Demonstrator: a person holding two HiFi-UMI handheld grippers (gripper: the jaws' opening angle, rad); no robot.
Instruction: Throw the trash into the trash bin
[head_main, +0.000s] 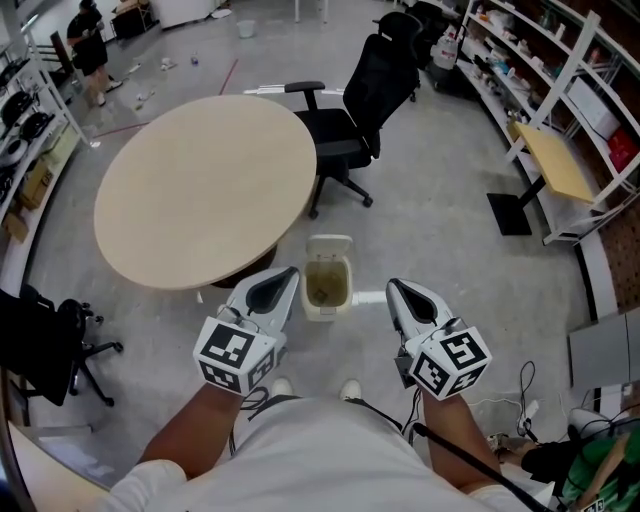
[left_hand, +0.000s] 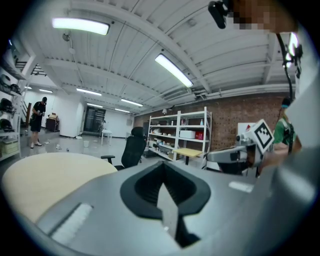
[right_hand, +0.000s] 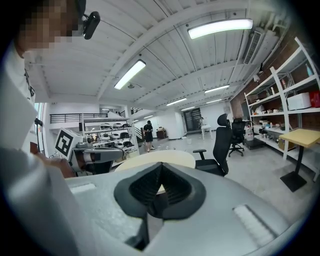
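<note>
The left gripper (left_hand: 163, 189) is held with its jaws pressed together along a thin seam, and nothing is seen between them. The right gripper (right_hand: 159, 186) is likewise closed, its jaws meeting with nothing caught in them. Both are pointed forward and a little downward, side by side and apart, and each carries a marker cube at its rear, the left cube (head_main: 237, 355) and the right cube (head_main: 450, 363) lying close to the holder's forearms. No trash is seen in either gripper. The trash bin (head_main: 328, 300) is found on the floor (head_main: 440, 220) between the two gripper tips and just ahead of them. Its lid (head_main: 329, 244) is tipped open at the far side, and a brownish interior is shown, though what lies inside cannot be made out. A pair of white shoes (head_main: 283, 385) is seen on the floor just behind the bin, between the grippers. Beyond the bin and to the left, a round table (head_main: 205, 185) with a pale bare top is placed, its near edge close to the bin. A black office chair (head_main: 360, 100) is drawn up at the table's far right side. Shelves (head_main: 560, 60) are ranged along the right wall, with a small desk (head_main: 555, 165) with a yellowish top set before them. A person (head_main: 88, 45) in dark clothes is seen standing far off at the upper left.
</note>
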